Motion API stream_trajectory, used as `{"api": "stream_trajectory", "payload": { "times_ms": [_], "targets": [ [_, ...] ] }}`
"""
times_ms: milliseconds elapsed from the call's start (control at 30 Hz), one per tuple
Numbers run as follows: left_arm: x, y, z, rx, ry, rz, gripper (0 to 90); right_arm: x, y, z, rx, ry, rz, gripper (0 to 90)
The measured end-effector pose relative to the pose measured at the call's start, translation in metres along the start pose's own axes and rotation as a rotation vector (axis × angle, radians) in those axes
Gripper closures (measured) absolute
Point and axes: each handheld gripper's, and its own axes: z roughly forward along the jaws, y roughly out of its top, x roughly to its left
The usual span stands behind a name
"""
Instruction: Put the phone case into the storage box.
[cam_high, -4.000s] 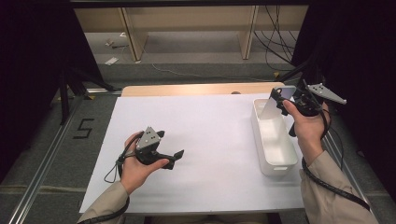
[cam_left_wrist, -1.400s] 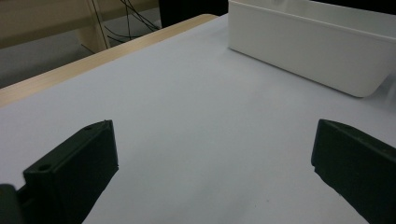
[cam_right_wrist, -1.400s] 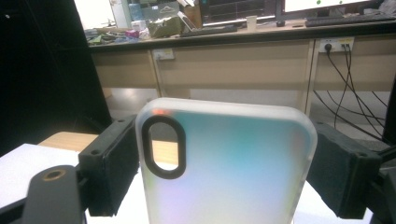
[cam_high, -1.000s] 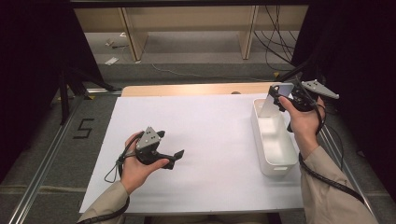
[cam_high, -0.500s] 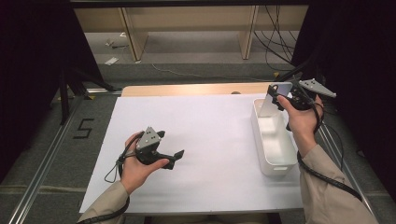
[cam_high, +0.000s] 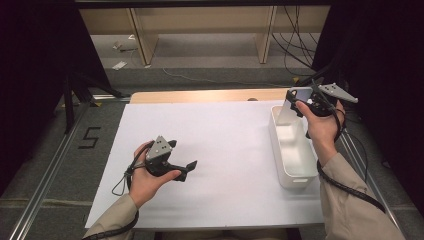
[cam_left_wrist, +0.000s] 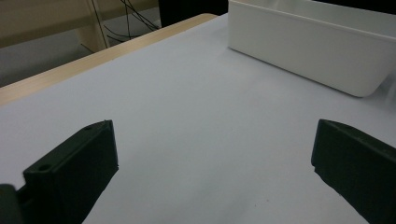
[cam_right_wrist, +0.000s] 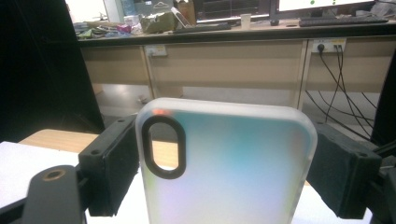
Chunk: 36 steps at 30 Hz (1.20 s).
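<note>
A translucent white phone case (cam_right_wrist: 224, 168) with a black-rimmed camera cutout is clamped between the two black jaws of my right gripper (cam_right_wrist: 224, 172). In the high view that right gripper (cam_high: 300, 102) holds the phone case (cam_high: 289, 111) upright above the far end of a white bin (cam_high: 299, 177) at the table's right. My left gripper (cam_high: 187, 169) rests low over the white table sheet (cam_high: 225, 145) at the left front, jaws wide apart and nothing between them. In the left gripper view its jaws frame bare sheet, with the white bin (cam_left_wrist: 308, 46) farther off.
The white sheet covers most of the table; a wooden strip (cam_high: 200, 96) shows along its far edge. Beyond it stand shelving legs and loose cables (cam_high: 295, 45) on the floor. A metal rail (cam_high: 47, 170) runs along the table's left side.
The right gripper has drifted slightly up and back over the bin's far end with the phone case in it. The left gripper has stayed in place.
</note>
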Motion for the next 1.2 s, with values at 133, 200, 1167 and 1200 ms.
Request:
{"api": "stream_trajectory", "payload": {
  "times_ms": [133, 200, 1167, 1200],
  "targets": [
    [0.000, 0.000, 0.000, 0.001, 0.000, -0.001, 0.0, -0.001, 0.000, 0.002, -0.001, -0.003, 0.001, 18.6],
    [0.000, 0.000, 0.000, 0.000, 0.001, 0.000, 0.0, -0.001, 0.000, 0.003, 0.002, -0.005, -0.001, 18.6],
    [0.000, 0.000, 0.000, 0.000, 0.001, 0.001, 0.0, -0.003, -0.002, 0.017, 0.018, -0.011, -0.002, 18.6],
    [0.000, 0.000, 0.000, 0.000, 0.001, 0.000, 0.0, -0.003, -0.003, 0.017, 0.020, -0.012, -0.003, 18.5]
  ]
}}
